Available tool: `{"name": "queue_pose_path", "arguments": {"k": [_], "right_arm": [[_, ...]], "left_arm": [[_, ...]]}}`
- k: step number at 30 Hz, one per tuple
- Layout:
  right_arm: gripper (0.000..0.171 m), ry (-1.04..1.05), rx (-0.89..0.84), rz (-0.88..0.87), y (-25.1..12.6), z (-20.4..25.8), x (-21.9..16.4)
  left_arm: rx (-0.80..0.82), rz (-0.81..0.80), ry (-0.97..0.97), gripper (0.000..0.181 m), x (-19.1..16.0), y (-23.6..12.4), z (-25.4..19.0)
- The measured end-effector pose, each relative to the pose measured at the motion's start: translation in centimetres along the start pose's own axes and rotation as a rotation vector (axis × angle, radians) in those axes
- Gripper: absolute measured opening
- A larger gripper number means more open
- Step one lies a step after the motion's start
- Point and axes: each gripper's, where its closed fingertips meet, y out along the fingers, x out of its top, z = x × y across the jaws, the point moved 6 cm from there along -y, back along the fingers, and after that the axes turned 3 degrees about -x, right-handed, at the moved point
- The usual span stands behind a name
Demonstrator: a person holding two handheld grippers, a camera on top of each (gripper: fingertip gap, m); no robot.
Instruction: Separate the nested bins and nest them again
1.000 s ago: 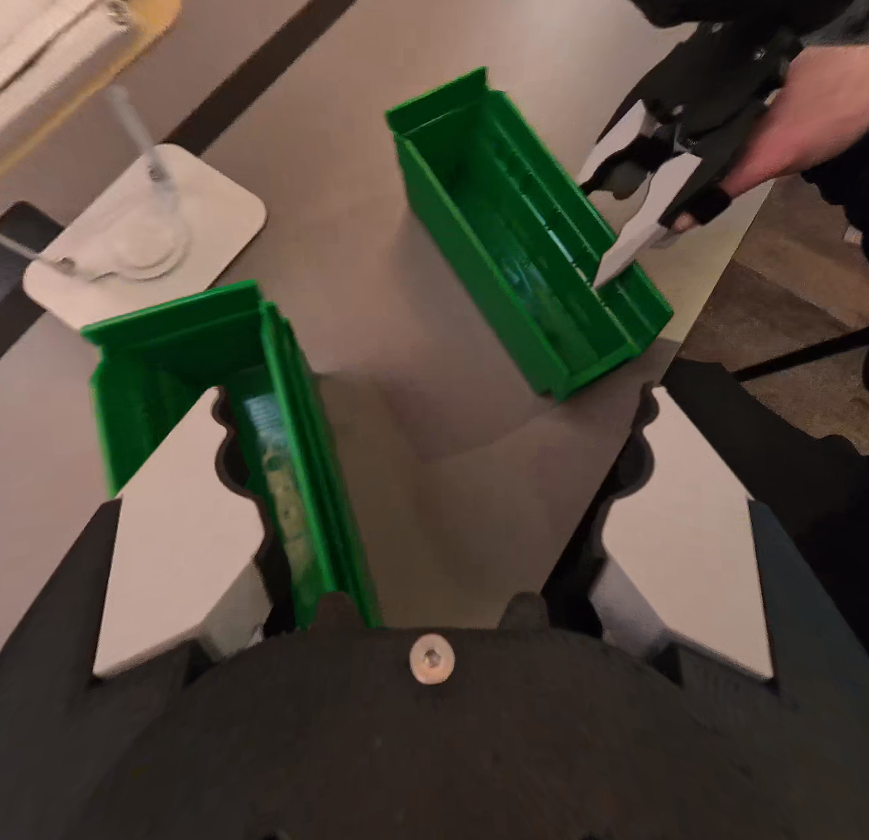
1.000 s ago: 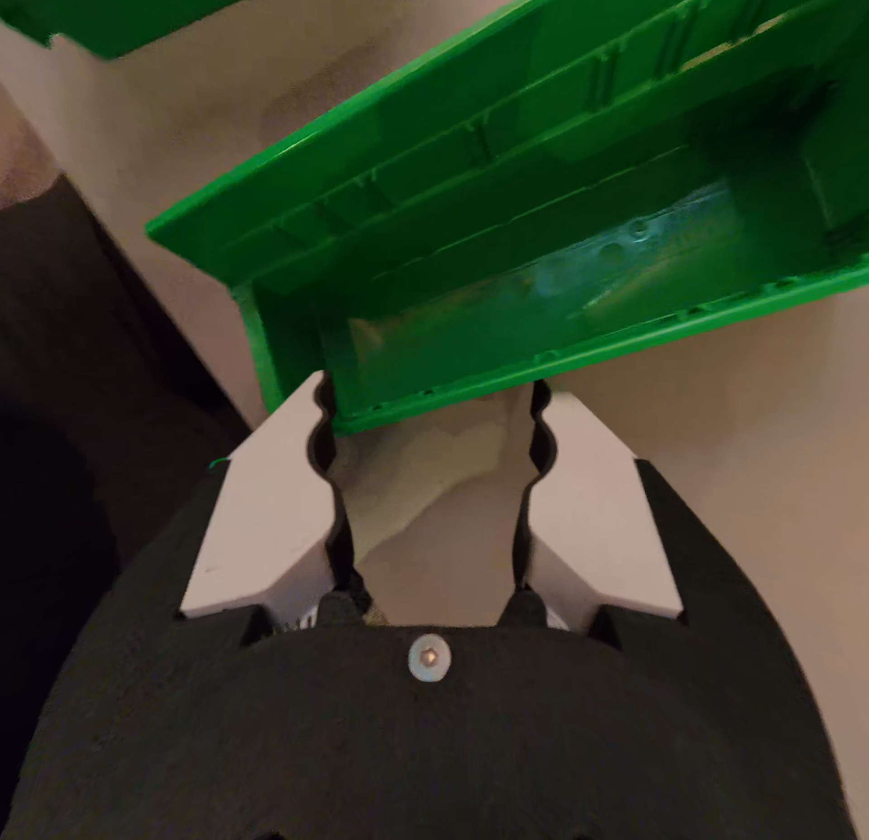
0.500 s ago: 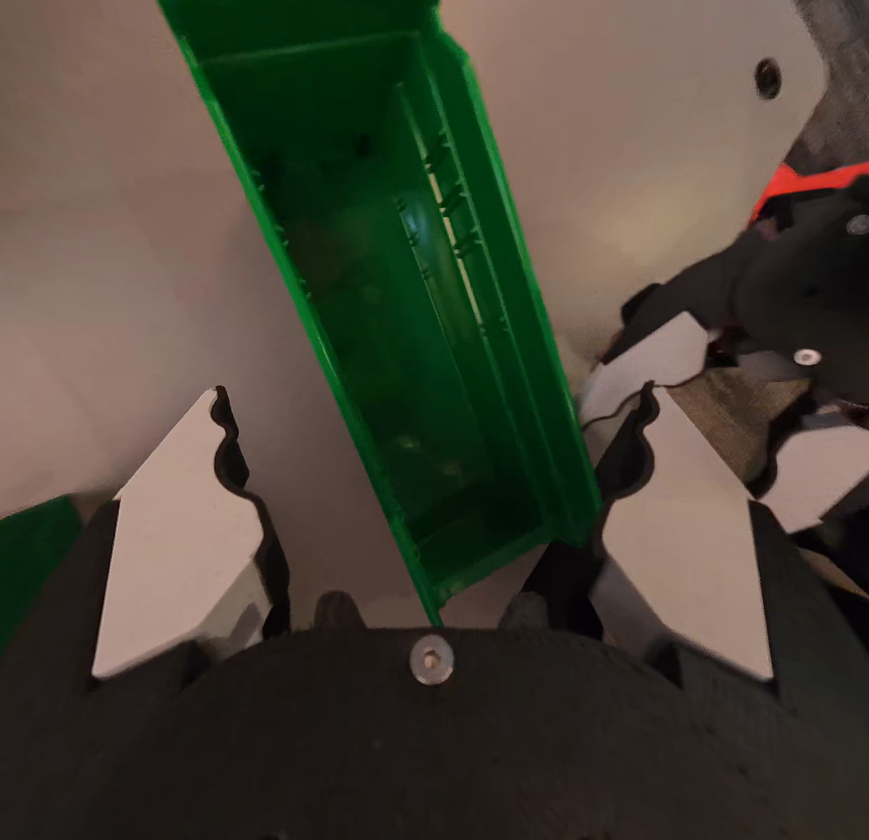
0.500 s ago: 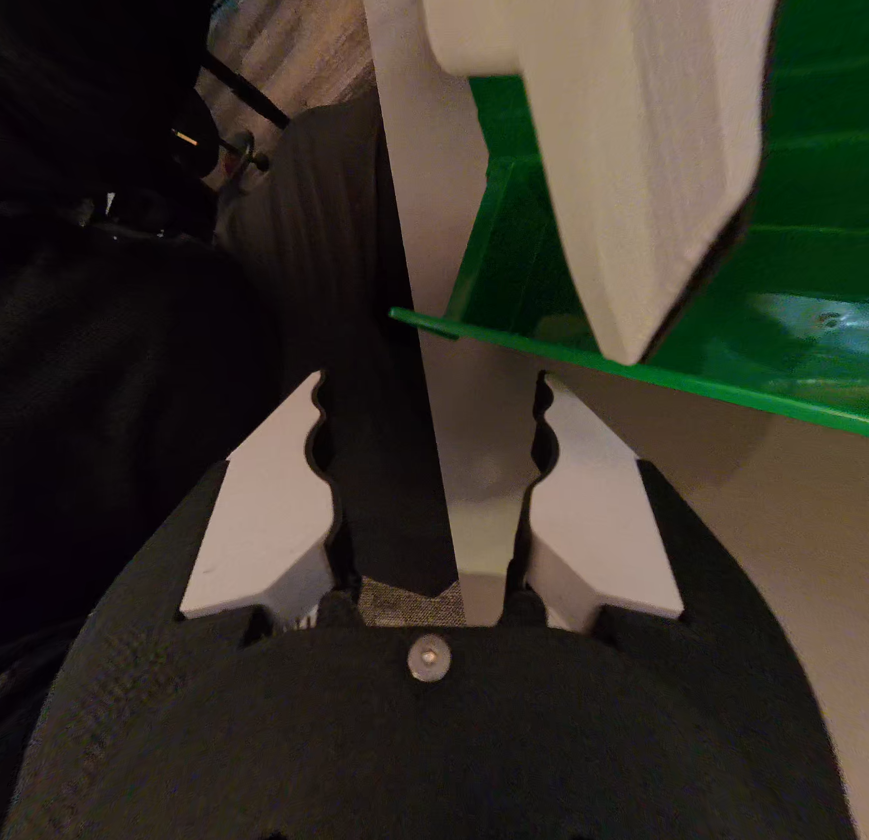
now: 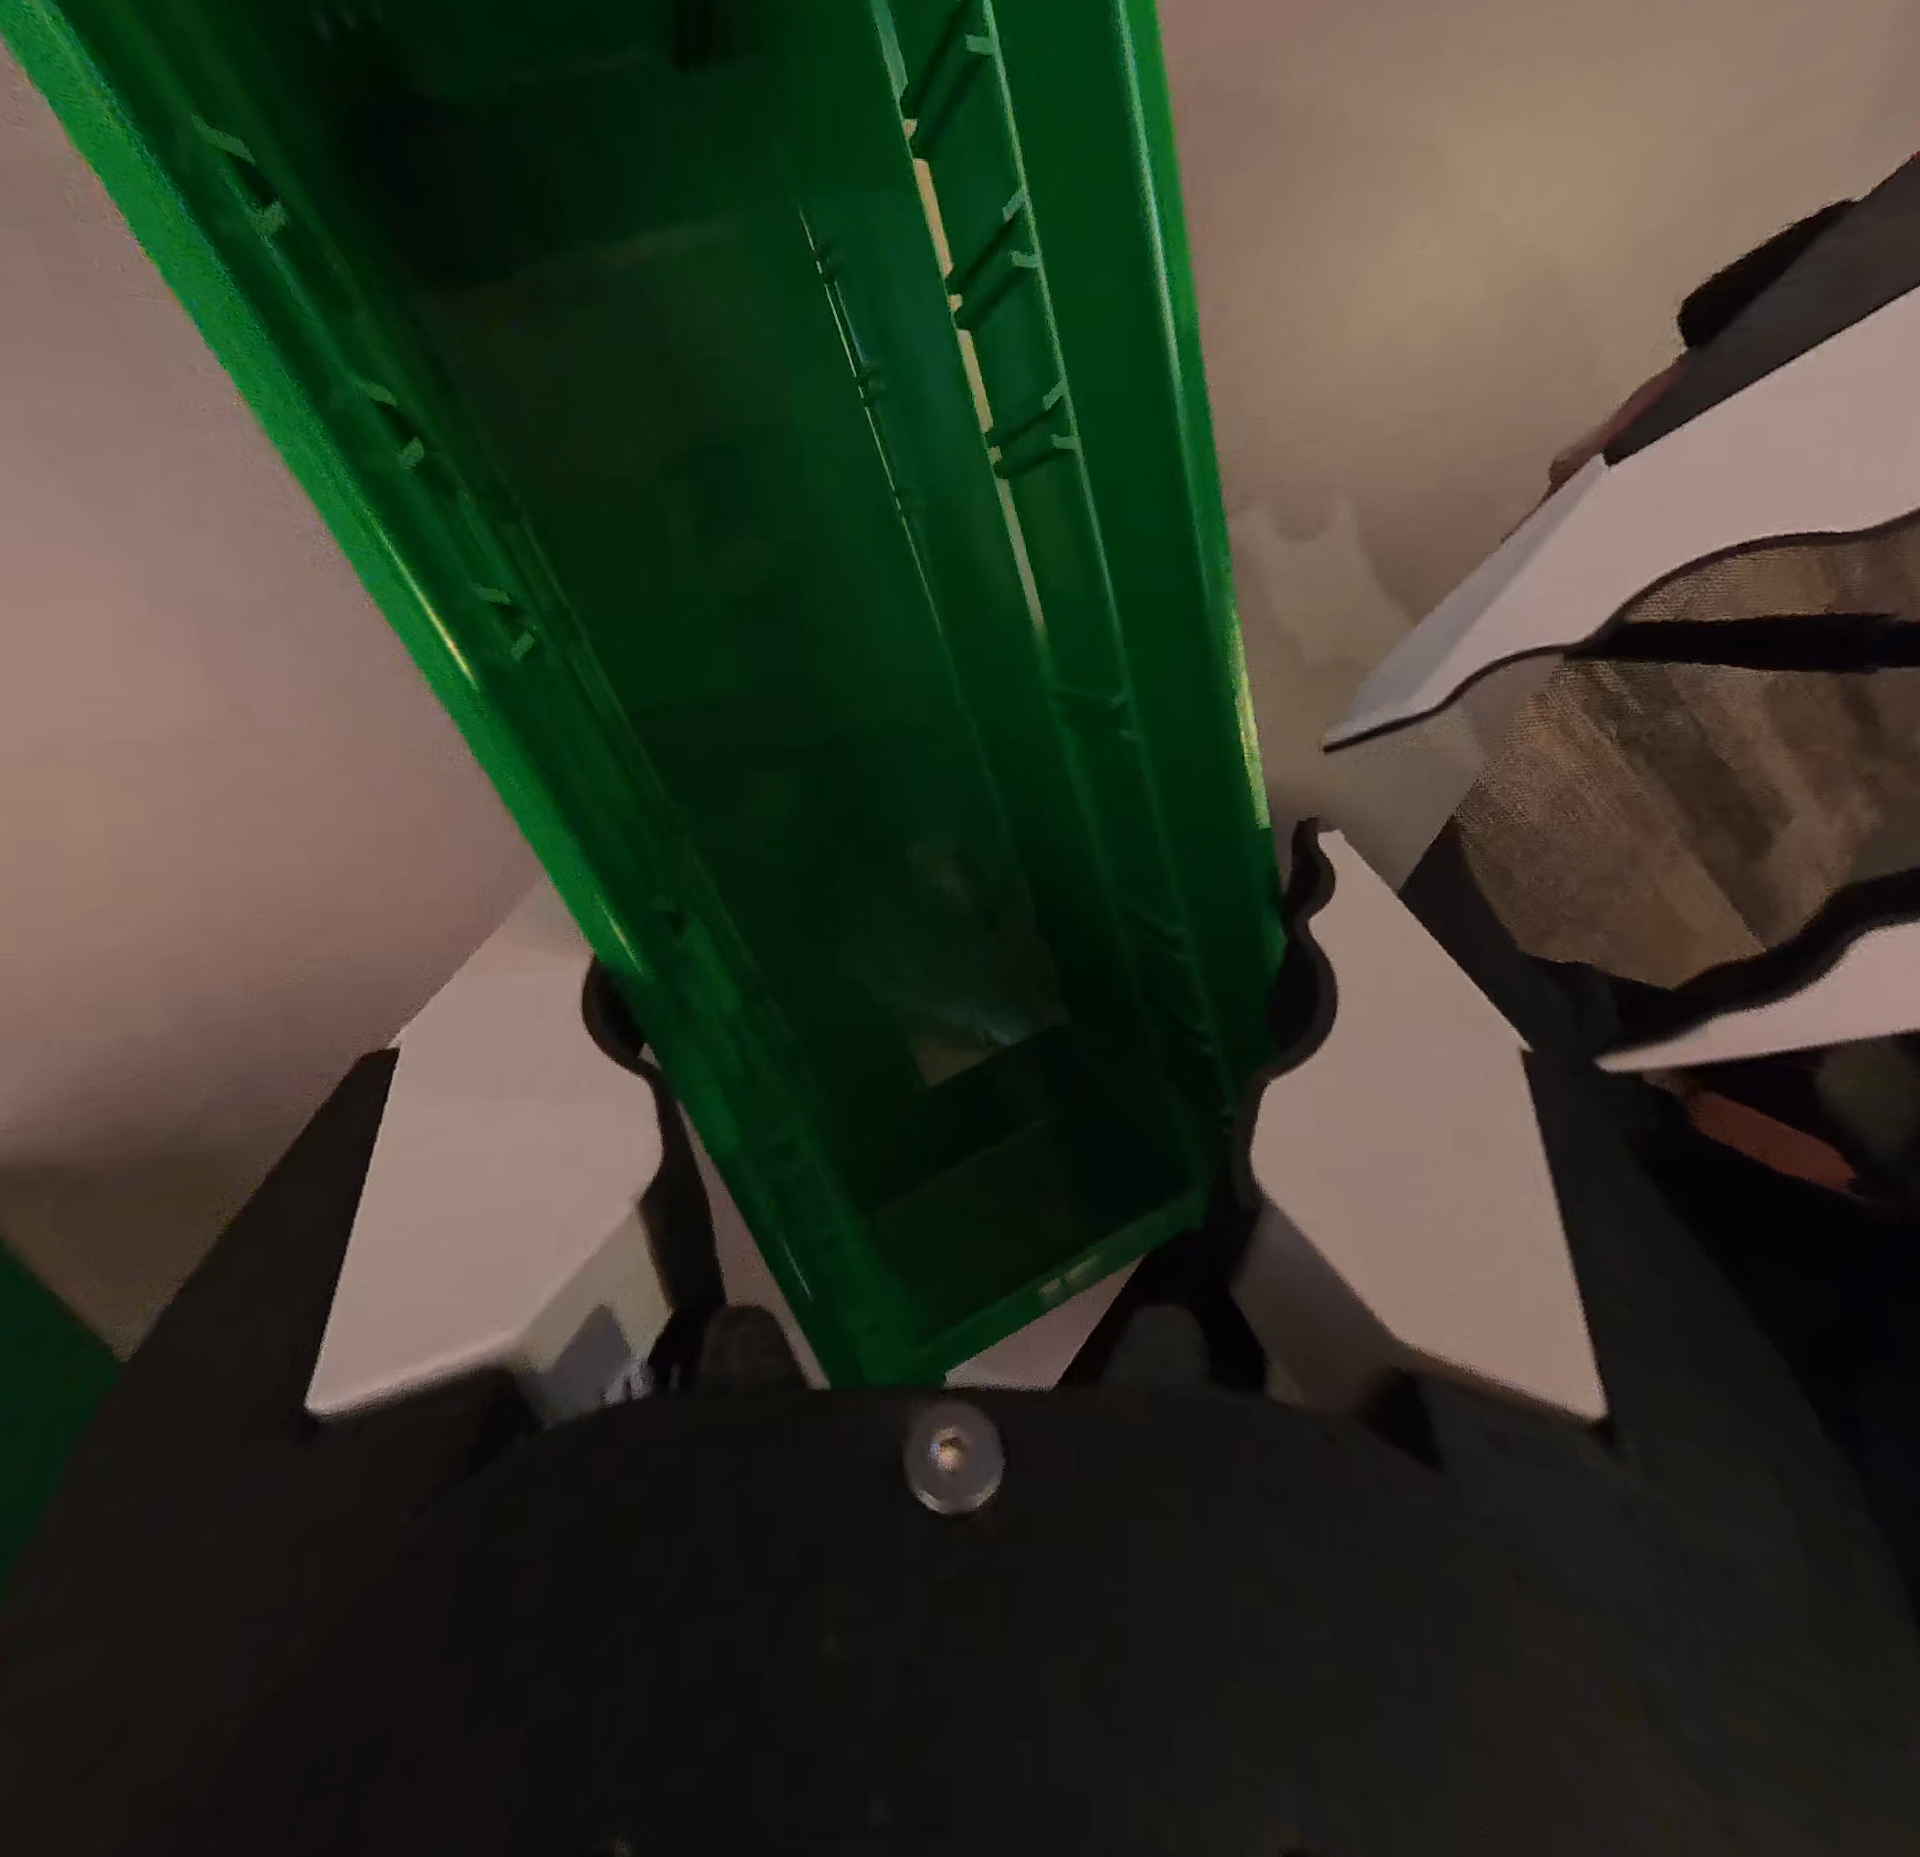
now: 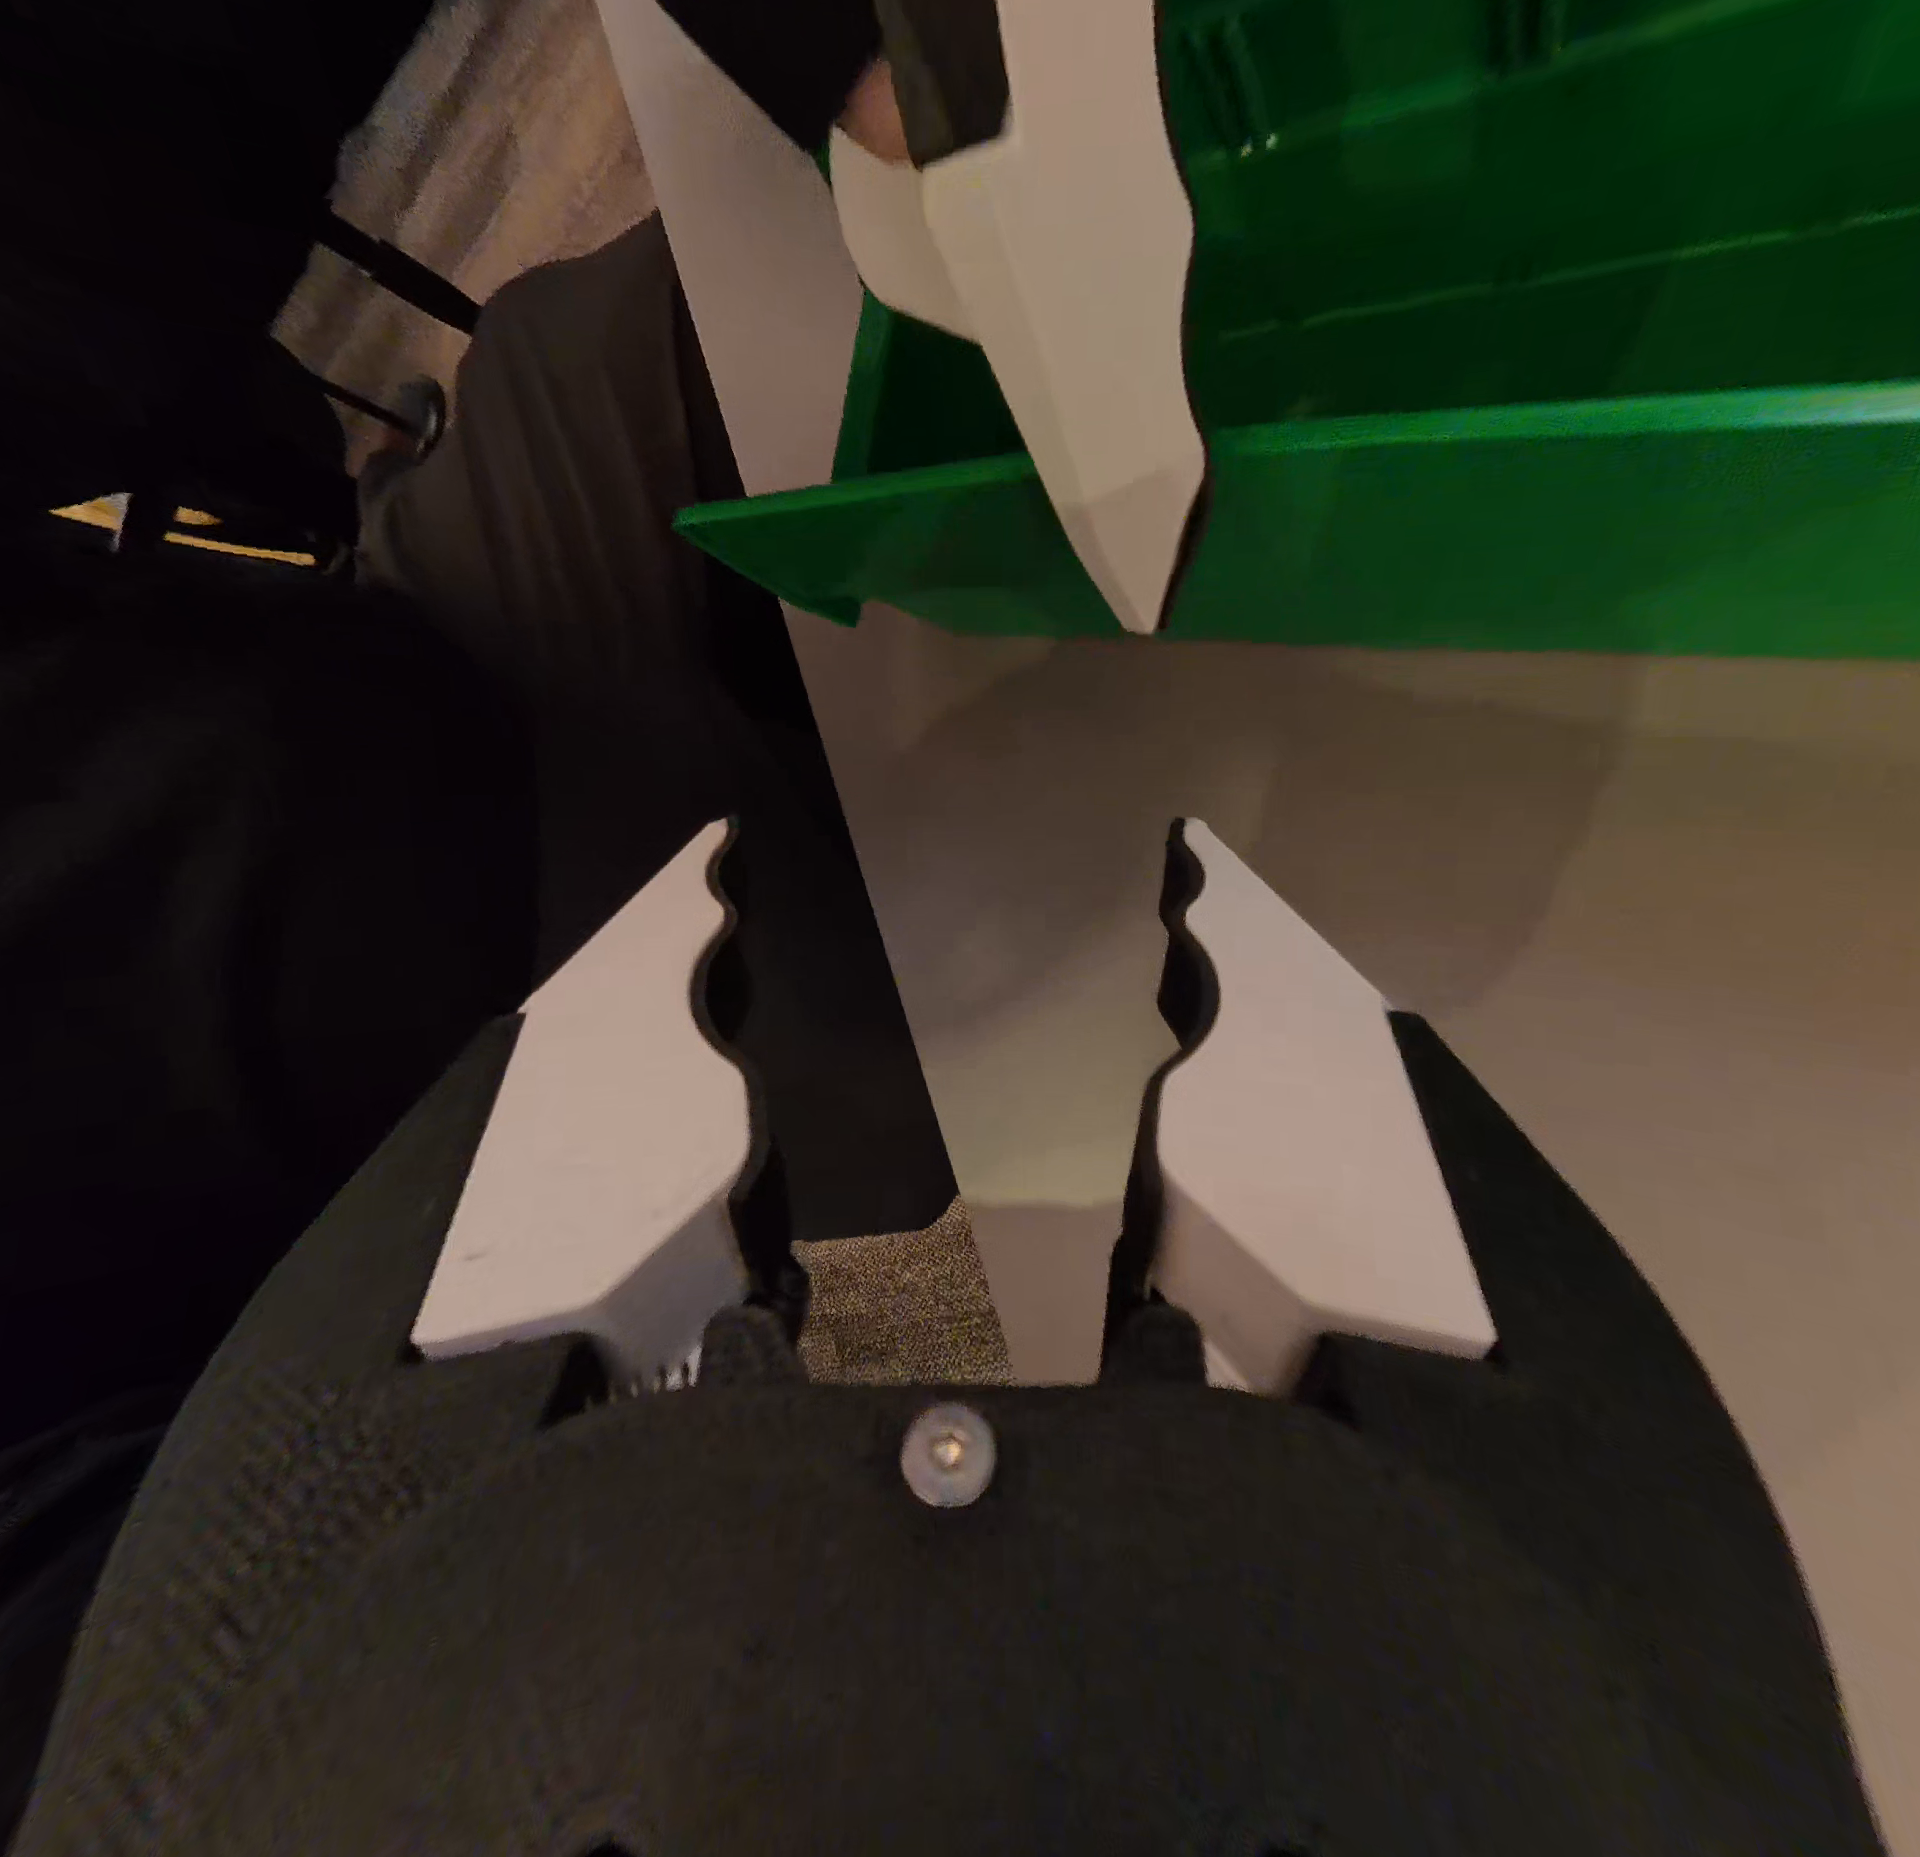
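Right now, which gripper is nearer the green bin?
Left. The left gripper straddles the near end of the green bin, fingers against both sides. The right gripper hangs open beside it, clear of its wall.

The surface [image 5: 260, 664] is a smooth, pale beige-grey top. A long green bin [image 5: 831, 664] lies on it, open side up, near the surface's edge [image 6: 883, 924]. A sliver of a second green bin [image 5: 42, 1392] shows at the far left, also on it.
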Motion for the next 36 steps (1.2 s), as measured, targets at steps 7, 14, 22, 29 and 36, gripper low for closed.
{"name": "queue_pose_path", "arguments": {"k": [7,14,22,29,36], "right_arm": [[0.079,-0.006,0.000,0.040,0.9,-0.1,-0.1],[0.078,0.007,0.003,0.016,0.6,-0.4,-0.2],[0.079,0.007,0.005,0.050,1.5,-0.4,-0.2],[0.079,0.010,0.000,0.077,2.2,-0.2,0.0],[0.079,0.016,-0.002,0.118,3.1,-0.2,-0.2]], "left_arm": [[-0.026,-0.035,0.034,0.117,-1.0,-1.8,0.6],[-0.009,-0.135,0.133,0.117,-1.3,-11.1,-0.6],[0.124,-0.222,0.103,0.118,-7.6,-25.6,3.5],[0.110,-0.264,-0.039,0.118,-14.8,-27.9,9.2],[0.038,-0.182,-0.050,0.118,-16.1,-23.4,11.1]]}}
